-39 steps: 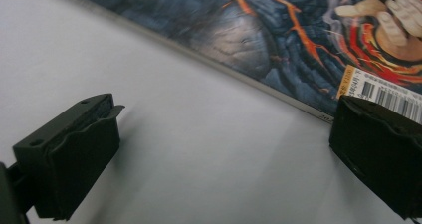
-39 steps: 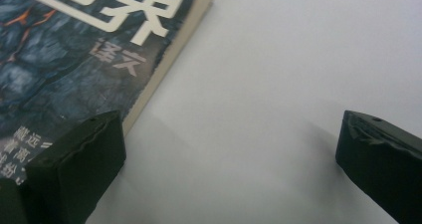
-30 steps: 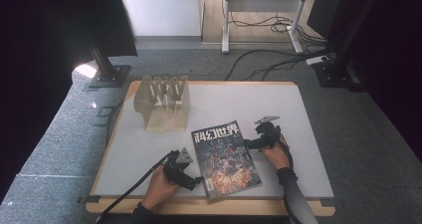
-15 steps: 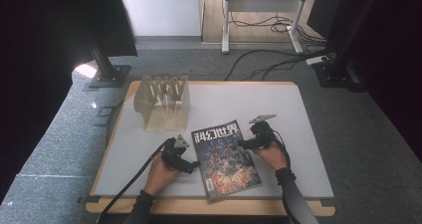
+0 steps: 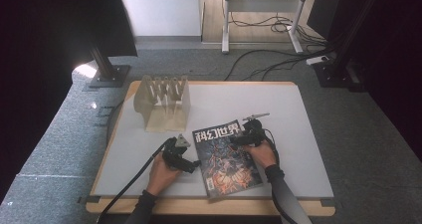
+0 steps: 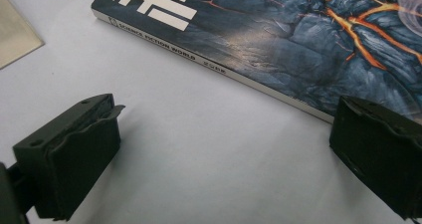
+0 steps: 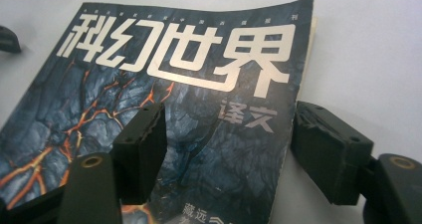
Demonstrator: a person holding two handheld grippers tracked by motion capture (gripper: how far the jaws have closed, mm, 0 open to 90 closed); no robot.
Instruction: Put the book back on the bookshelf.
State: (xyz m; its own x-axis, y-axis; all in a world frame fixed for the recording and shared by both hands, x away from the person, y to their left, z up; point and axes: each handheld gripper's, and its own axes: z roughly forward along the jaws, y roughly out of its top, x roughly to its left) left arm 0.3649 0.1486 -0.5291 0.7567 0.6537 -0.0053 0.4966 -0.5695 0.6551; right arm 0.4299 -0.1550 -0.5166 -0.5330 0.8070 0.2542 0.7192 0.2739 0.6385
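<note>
Dark-covered magazine point(image 5: 226, 158) lies flat near the front of the white table point(image 5: 298, 114); left gripper point(image 5: 185, 160) gapes beside its spine, right gripper point(image 5: 238, 137) straddles its corner, jaws wide.

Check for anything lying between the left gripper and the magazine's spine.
Nothing visible does. The left gripper is open, with bare white table between its jaws and the magazine spine. The wooden rack stands farther back, off that path.
</note>
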